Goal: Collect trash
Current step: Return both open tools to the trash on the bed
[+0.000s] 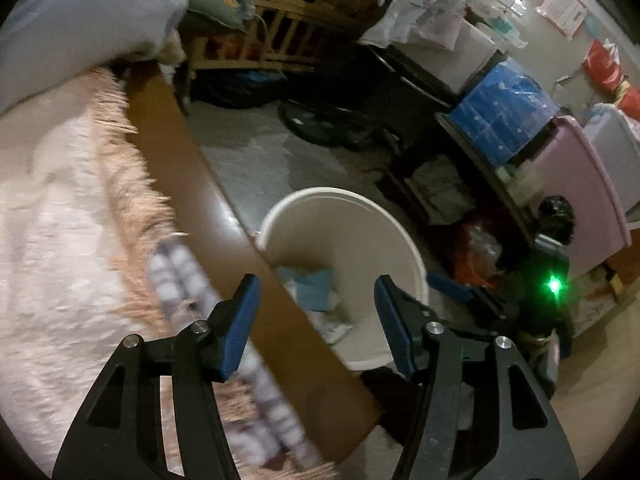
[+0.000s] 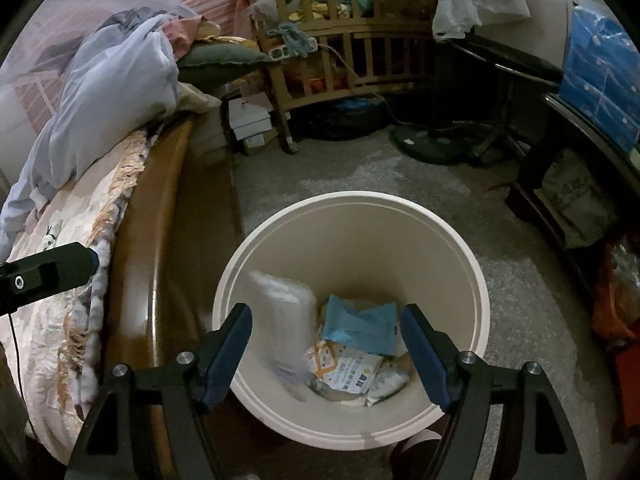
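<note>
Cluttered bedroom, grey floor (image 2: pixel 500 280), wooden bed frame (image 2: pixel 168 248) at left. Cream round bin (image 2: pixel 460 248) on the floor beside the bed frame; contents: blue packet (image 2: pixel 360 330), printed white wrappers (image 2: pixel 352 372), blurred white plastic bag (image 2: pixel 286 312) against the inner wall. Right gripper (image 2: pixel 326 354) above the bin mouth, jaws apart, nothing between them. Left gripper (image 1: pixel 316 324) over the bed edge, jaws apart, holding nothing. Fringed bedspread (image 1: pixel 60 240) on the bed; wooden crib (image 2: pixel 340 40) at the far wall.
</note>
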Demonstrator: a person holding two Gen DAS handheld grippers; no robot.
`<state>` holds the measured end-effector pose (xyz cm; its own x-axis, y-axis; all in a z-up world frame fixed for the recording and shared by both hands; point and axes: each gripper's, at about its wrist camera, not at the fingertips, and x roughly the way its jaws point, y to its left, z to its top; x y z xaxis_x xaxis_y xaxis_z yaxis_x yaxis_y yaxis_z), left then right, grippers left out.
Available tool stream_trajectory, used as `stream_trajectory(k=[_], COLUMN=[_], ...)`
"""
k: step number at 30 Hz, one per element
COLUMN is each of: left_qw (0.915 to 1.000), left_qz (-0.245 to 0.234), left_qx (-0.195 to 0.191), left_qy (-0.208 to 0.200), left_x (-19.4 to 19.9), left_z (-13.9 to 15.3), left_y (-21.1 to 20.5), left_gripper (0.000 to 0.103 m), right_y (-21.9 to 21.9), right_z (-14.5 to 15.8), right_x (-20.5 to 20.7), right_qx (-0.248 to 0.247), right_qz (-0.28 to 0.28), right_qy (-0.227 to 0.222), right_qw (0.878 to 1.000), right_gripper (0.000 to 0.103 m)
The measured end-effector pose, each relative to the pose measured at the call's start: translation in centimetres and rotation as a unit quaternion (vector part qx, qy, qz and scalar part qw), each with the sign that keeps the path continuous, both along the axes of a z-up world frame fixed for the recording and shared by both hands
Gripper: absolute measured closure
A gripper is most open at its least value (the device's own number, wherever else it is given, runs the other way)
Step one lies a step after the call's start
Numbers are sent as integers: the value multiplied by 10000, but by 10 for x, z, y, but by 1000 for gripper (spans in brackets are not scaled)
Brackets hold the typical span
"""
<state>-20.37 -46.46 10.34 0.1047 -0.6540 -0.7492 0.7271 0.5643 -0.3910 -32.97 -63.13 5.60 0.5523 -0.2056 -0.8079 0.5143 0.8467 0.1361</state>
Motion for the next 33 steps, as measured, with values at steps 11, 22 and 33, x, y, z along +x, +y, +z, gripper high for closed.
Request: stream_trajectory(k=[11, 22, 33], left_qw=[9914, 9698, 9539], left_qz=[887, 1825, 2466], left_qx=[433, 728, 762], left_qy=[-855, -1443, -1534], left_x=[18, 37, 51], left_z=[11, 27, 41], left_y=[95, 204, 285], left_gripper=[45, 45, 45], right_y=[41, 132, 216], right_z=[20, 52, 62], right_x=[16, 62, 108], right_qx=[40, 126, 192], right_qz=[385, 1226, 2113], right_qy=[-325, -788, -821], right_qw=[9987, 9892, 9738], right_gripper=[29, 29, 28])
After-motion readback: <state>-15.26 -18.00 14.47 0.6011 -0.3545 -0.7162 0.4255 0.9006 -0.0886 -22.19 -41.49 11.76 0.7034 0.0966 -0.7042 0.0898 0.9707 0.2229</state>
